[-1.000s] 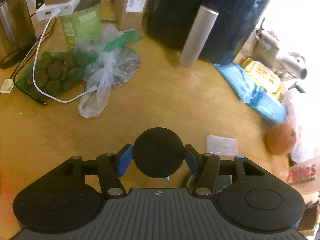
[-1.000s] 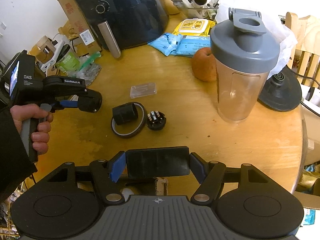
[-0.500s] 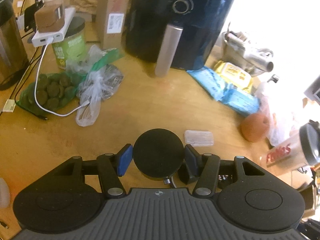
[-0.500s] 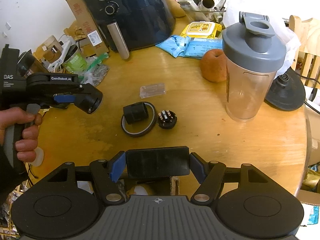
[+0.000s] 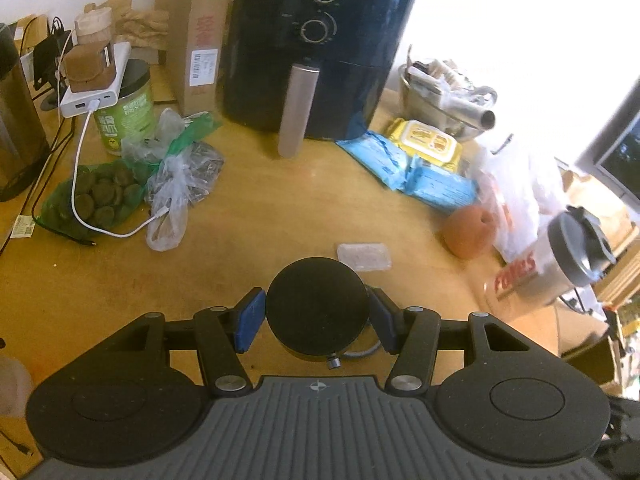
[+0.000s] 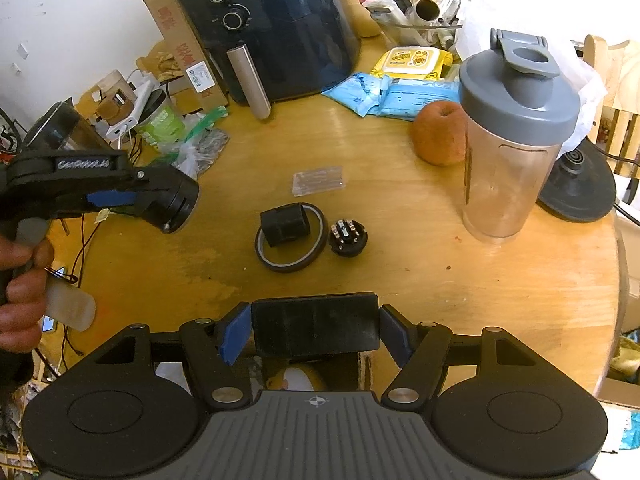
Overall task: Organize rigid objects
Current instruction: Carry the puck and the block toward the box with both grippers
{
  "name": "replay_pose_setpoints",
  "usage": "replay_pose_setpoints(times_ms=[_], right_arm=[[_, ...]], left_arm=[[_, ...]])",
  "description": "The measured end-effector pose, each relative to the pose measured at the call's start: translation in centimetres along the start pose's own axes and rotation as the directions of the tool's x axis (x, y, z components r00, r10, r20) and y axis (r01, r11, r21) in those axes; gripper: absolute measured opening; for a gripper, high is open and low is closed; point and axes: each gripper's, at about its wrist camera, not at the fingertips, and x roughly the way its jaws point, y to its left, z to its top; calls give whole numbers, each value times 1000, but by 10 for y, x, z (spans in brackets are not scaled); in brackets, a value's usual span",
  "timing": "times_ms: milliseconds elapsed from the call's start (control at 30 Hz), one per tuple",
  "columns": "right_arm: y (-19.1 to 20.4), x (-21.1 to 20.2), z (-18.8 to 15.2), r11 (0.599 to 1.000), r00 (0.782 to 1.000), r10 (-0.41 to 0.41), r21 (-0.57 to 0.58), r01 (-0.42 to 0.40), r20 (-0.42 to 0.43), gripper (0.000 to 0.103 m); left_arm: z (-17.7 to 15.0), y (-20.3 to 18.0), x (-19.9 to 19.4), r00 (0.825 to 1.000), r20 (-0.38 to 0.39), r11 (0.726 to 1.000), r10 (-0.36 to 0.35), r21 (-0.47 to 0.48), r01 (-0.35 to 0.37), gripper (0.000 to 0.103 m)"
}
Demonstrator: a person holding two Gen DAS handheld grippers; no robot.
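Lifted and swung rightward over the last second: left hand-held gripper [image 5: 316,322], now facing the air fryer [image 5: 320,48] squarely, blue pads clamped on a round black puck [image 5: 316,312], matte and smooth-edged, carried clear above the wooden surface [image 5: 248,208]. Right hand-held gripper [image 6: 316,334] closed on a flat black rectangular block [image 6: 316,328], held low at the near edge. Lying toward the near side of the air fryer: a glossy tape ring [image 6: 290,238] with a stubby black cylinder [image 6: 285,224] inside, and a round black plug [image 6: 347,238] touching the ring's rim. Risk of the puck rolling out sideways, given its curved wall against flat pads; likewise risk of knocking the tall clear shaker bottle [image 6: 512,140], probably light and tippy.
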Motion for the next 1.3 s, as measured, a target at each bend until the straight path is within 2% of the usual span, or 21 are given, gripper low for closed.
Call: replay_pose_setpoints(times_ms=[500,1300], right_arm=[[9,-2,-7,1000,1000,15,-6,-15,-3,71],[15,-8,-29,1000,1000,22,-16,-23,-12,71]], left_arm=[[-40,-7,-33,998,-38,996,-50,67,52,55],[-126,-4,-67,986,-157,995,-53,71,65,55]])
